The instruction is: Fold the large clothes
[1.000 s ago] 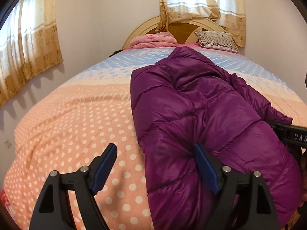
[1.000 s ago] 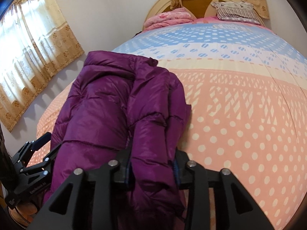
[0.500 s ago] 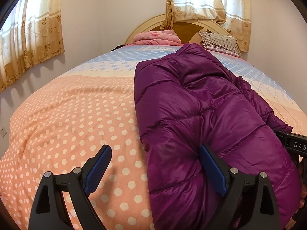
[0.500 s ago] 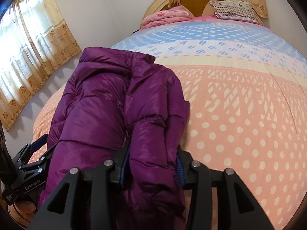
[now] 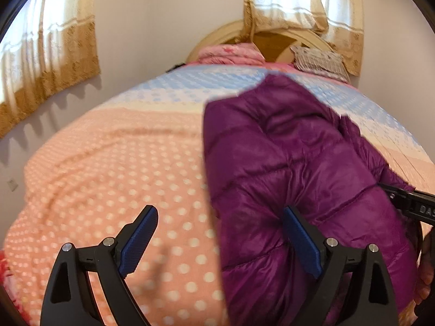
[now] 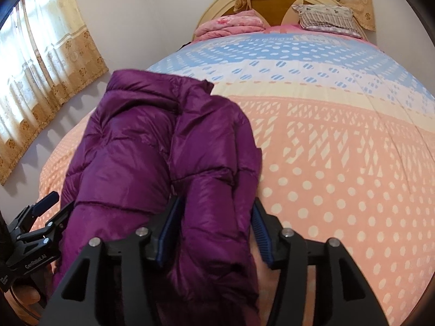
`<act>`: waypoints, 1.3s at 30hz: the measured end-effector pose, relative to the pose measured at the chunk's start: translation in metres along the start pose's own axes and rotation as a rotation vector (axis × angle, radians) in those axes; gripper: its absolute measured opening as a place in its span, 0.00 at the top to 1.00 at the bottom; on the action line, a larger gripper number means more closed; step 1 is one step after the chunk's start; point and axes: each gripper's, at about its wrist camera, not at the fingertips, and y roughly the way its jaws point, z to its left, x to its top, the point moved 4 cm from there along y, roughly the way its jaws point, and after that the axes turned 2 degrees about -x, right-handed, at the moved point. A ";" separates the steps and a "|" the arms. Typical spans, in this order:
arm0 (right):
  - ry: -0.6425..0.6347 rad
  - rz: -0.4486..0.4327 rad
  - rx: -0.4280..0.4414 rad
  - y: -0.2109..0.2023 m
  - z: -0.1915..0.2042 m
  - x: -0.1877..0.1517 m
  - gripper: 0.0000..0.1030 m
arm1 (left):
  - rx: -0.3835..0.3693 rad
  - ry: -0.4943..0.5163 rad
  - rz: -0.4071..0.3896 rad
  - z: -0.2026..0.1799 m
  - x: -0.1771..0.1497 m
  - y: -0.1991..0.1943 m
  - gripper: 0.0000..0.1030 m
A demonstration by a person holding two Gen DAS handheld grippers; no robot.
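1. The right gripper straddles a padded fold of the purple jacket. Its jaws have just been opening. The fold sits between the blue pads; the right pad stands clear of the fabric, while the left pad lies against the fold or just beside it, and I cannot tell which. It no longer clamps the cloth.

2. The left gripper has its jaws spread wide and grips nothing. Its left finger hangs over bare bedspread; its right finger is over the jacket's near left part, and whether it touches the fabric is unclear. The jacket's left edge runs between the two fingers.

3. The jacket lies lengthwise on the bedspread, folded into a narrow puffy bundle, its far end pointing toward the headboard. From the right wrist view it occupies the left half of the bed, with open bedspread to its right.

4. The bedspread is peach with white dots near the grippers, then a cream band, then blue toward the head of the bed.

5. At the head lie a folded pink blanket and a striped pillow.

6. Curtains hang on the left wall, and more behind the headboard.
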 end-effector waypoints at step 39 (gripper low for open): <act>-0.054 -0.310 -0.060 -0.204 0.031 -0.021 0.17 | 0.059 -0.076 -0.276 0.022 0.026 -0.191 0.10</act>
